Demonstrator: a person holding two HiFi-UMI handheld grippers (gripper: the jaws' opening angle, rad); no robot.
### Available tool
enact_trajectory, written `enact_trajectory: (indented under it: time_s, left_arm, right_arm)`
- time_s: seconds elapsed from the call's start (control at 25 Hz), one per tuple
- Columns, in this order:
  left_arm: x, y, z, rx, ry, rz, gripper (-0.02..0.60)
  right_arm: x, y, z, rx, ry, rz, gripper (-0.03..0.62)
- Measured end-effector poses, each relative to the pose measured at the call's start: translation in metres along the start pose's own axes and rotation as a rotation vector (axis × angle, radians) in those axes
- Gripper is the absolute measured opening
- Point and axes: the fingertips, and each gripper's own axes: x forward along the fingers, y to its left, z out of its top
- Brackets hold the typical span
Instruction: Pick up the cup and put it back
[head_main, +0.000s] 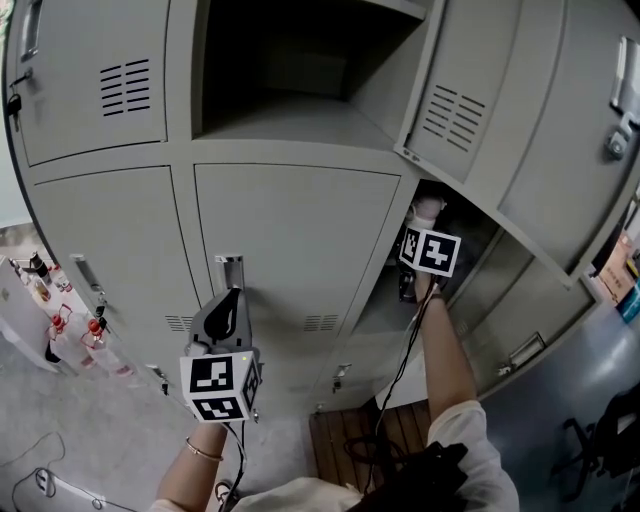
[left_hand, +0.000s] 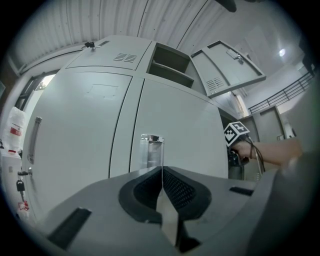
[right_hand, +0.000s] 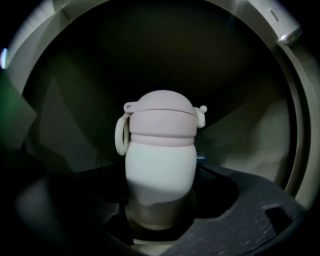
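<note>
Dark grey jaws of the right gripper (right_hand: 160, 217) fill the bottom of the right gripper view, standing wide apart on either side of the small white cup (right_hand: 160, 165). They flank its lower body closely, and no squeeze on it shows. This rounded cup has a pale pink domed lid (right_hand: 162, 117) and a cream loop handle (right_hand: 120, 137) on its left side. It stands upright on the floor of a dim, open locker compartment (right_hand: 250, 145), well inside it and apart from the walls. From the head view, the person's right forearm (head_main: 450, 360) reaches into that compartment at the right of the bank of grey metal lockers (head_main: 290, 240), and a black cable (head_main: 400, 375) hangs along the arm. Further left, the left gripper (left_hand: 162, 172) is held level in front of a closed locker door with its jaws pressed together and nothing between them. Just beyond its tips is that door's shiny metal pull handle (head_main: 229, 268). Above this door another compartment (head_main: 300, 110) stands open. Below the lockers is a slatted wooden platform (head_main: 345, 440), and a few red-topped bottles (head_main: 60, 325) stand at the far left.
</note>
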Motion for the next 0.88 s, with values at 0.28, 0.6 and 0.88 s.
enact_trajectory:
  time_s: [0.28,0.6,0.88]
  left_arm:
    - [-0.006,0.000,-0.003,0.004,0.012,-0.006,0.011]
    - [-0.013,0.001,-0.003,0.013,0.017,-0.017,0.011]
    - [-0.017,-0.008,0.000,0.009,0.013,-0.067,0.011]
  right_arm:
    - [-0.002,0.001,0.001,0.001,-0.008,0.005,0.348]
    - [-0.020,0.005,0.000,0.015,-0.036,0.002,0.344]
    - [-0.051,0.004,0.003,0.019,-0.068,-0.020,0.344]
